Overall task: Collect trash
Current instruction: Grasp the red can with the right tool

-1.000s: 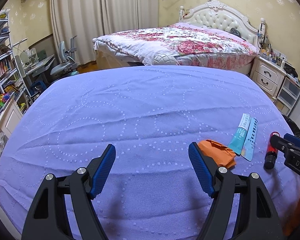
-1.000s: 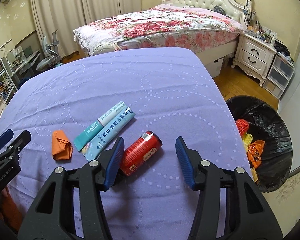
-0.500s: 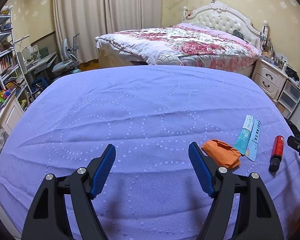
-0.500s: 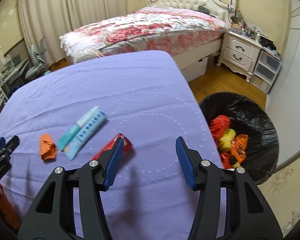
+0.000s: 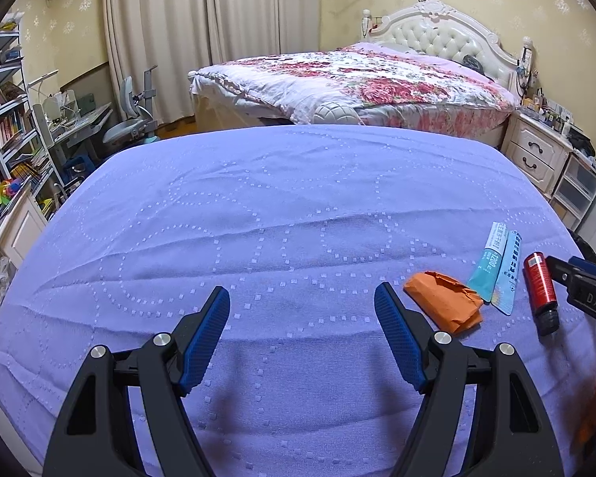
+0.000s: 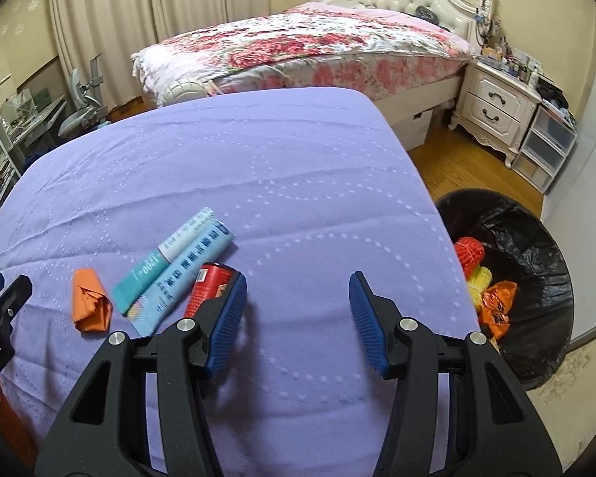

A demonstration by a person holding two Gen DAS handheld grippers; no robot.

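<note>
Lavender bedspread (image 5: 282, 198) carried three trash items near its right edge. Red can (image 6: 210, 284) lay on side, just left of right gripper (image 6: 298, 318); jaws apart, nothing between them. Teal-and-blue toothpaste box (image 6: 171, 274) lay beside can, possibly touching; blur left contact unclear. Crumpled orange wrapper (image 5: 443, 302) lay just right of left gripper (image 5: 302, 334); jaws wide, grasping nothing. Black-lined trash bin (image 6: 536, 246) stood on floor beside bedspread, holding red, yellow and orange trash.
</note>
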